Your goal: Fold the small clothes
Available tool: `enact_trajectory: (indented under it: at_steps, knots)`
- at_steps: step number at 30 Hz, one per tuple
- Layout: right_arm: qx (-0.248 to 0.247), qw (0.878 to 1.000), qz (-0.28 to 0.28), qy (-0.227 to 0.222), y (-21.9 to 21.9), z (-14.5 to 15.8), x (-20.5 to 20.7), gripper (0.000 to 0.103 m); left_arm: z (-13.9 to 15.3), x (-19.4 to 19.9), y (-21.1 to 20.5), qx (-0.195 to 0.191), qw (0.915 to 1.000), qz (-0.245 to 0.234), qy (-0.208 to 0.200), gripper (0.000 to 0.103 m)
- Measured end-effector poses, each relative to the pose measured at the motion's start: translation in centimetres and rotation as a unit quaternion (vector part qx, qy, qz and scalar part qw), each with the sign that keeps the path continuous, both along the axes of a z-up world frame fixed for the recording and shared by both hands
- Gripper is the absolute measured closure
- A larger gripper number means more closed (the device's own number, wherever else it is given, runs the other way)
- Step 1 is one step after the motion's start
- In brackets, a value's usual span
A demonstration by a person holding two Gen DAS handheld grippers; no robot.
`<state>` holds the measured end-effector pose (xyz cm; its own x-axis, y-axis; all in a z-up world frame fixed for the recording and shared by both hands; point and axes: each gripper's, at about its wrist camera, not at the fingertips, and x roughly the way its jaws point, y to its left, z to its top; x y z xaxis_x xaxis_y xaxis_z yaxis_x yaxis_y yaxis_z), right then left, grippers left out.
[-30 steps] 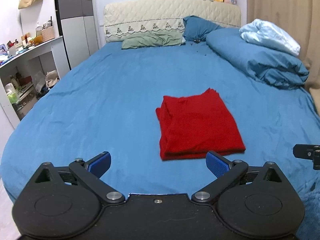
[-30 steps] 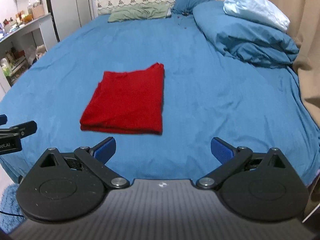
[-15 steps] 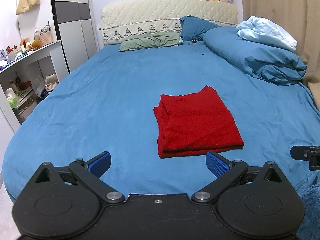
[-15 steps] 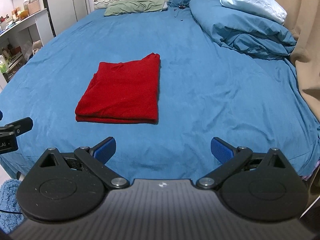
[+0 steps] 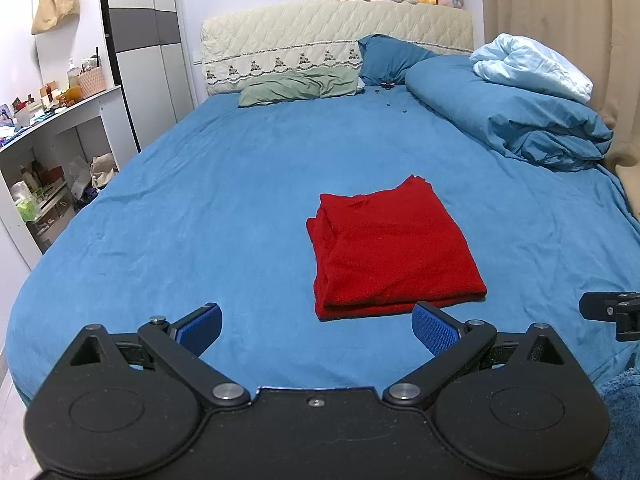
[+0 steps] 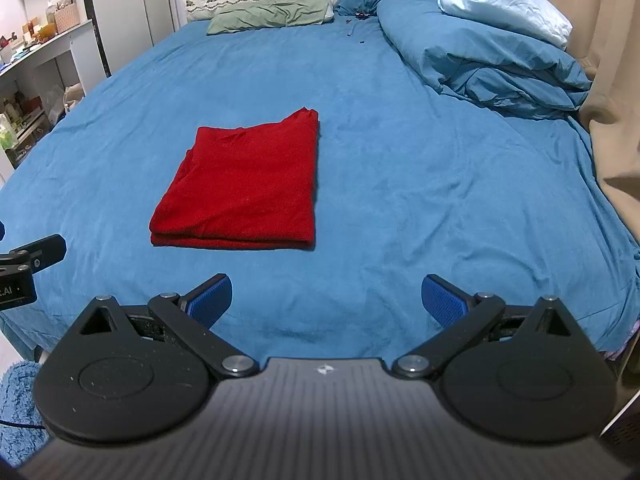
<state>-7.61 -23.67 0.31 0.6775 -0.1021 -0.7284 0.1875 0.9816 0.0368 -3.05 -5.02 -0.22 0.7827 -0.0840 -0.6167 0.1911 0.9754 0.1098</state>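
Note:
A red garment (image 5: pixel 390 248) lies folded into a flat rectangle on the blue bed sheet (image 5: pixel 224 200); it also shows in the right wrist view (image 6: pixel 244 188). My left gripper (image 5: pixel 316 326) is open and empty, held back from the garment's near edge at the foot of the bed. My right gripper (image 6: pixel 326 296) is open and empty, back from the garment and to its right. Part of the right gripper shows at the left wrist view's right edge (image 5: pixel 612 312), and part of the left gripper at the right wrist view's left edge (image 6: pixel 28 260).
A bunched blue duvet (image 5: pixel 508 116) with a pale blue cloth (image 5: pixel 528 66) lies at the far right. A green pillow (image 5: pixel 300 86) and a blue pillow (image 5: pixel 392 58) lie by the headboard. Shelves (image 5: pixel 48 168) stand left, a beige curtain (image 6: pixel 608 60) right.
Both grippers have drawn back and risen a little from the bed, so the folded garment sits slightly farther off. The garment has not moved. Both stay open.

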Motion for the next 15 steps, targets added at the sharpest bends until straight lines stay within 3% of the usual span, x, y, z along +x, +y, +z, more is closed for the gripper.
enact_trajectory:
  at_steps: [15]
  knots:
    - [-0.002,1.0,-0.001,0.0,0.19,0.07,-0.01,0.0,0.06,-0.19,0.05,0.005,1.0,0.0,-0.004,0.0]
